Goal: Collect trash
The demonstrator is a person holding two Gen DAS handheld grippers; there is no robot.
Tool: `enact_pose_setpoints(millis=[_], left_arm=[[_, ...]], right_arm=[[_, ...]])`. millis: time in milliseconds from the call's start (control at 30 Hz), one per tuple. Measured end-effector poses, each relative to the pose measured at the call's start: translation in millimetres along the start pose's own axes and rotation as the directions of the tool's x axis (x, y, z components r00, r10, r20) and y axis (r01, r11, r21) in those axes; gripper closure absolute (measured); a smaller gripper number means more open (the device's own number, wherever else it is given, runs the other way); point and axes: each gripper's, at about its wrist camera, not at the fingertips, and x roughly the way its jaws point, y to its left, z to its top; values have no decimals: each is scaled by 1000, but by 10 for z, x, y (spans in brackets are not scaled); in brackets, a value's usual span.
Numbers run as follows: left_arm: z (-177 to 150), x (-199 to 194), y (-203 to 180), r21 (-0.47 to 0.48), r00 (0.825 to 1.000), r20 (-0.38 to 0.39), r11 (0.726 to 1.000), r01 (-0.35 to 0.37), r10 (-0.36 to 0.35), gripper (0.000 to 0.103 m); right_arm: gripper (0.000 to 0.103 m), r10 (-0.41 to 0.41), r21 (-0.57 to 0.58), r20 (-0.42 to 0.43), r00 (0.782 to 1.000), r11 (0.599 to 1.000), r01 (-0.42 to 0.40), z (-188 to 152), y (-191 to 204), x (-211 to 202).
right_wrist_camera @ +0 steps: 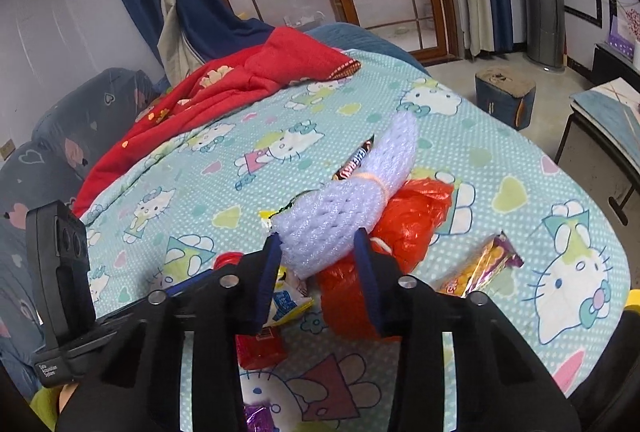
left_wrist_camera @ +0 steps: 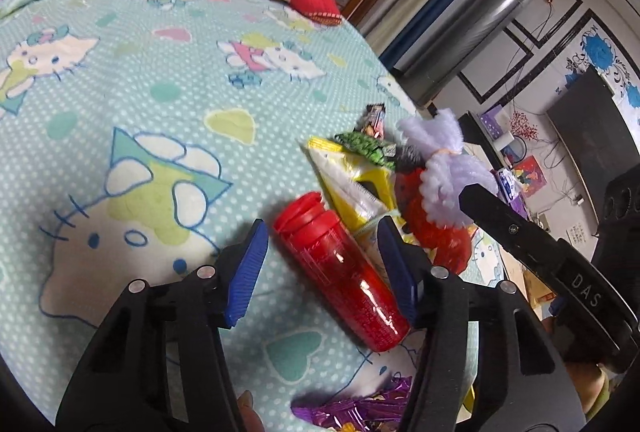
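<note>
The left tongs (left_wrist_camera: 322,252) point forward and down over the bed's pale green cartoon-cat sheet (left_wrist_camera: 140,103), their blue-padded fingers spread wide. The red translucent plastic bottle with a red cap (left_wrist_camera: 340,276) lies on its side between them, with clear gaps to both pads, so nothing is gripped.

The right tongs (right_wrist_camera: 318,256) reach in from the right of the left ones, angled down toward the trash pile. Their fingers stand partly open on either side of the near end of the lilac foam fruit net tied with a pale band (right_wrist_camera: 340,216); whether the pads press it cannot be told. The net rests on the crumpled red plastic bag (right_wrist_camera: 404,228).

Beside these lie a yellow and white snack packet (left_wrist_camera: 352,183), a green patterned wrapper (left_wrist_camera: 362,143) and a dark chocolate bar wrapper (right_wrist_camera: 356,157). An orange and purple snack bag (right_wrist_camera: 480,268) lies apart to the right, and a crinkled purple foil wrapper (left_wrist_camera: 360,408) sits nearest the left tongs. A red quilt (right_wrist_camera: 224,91) is heaped at the bed's far end.
</note>
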Motion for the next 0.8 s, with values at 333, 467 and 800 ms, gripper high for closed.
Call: enact_pose_setpoints(millis=[333, 467, 800], left_arm=[[4, 59, 21, -10, 1000, -8, 1000, 16, -16, 54], [29, 77, 70, -21, 1000, -8, 1000, 18, -18, 65], [51, 13, 187, -86, 996, -4, 993, 85, -86, 72]], right_arm=[[88, -23, -7, 63, 998, 1000, 23, -62, -51, -88], [89, -30, -10, 101, 994, 999, 32, -89, -56, -166], [89, -44, -48, 184, 982, 997, 54, -175, 17, -419]])
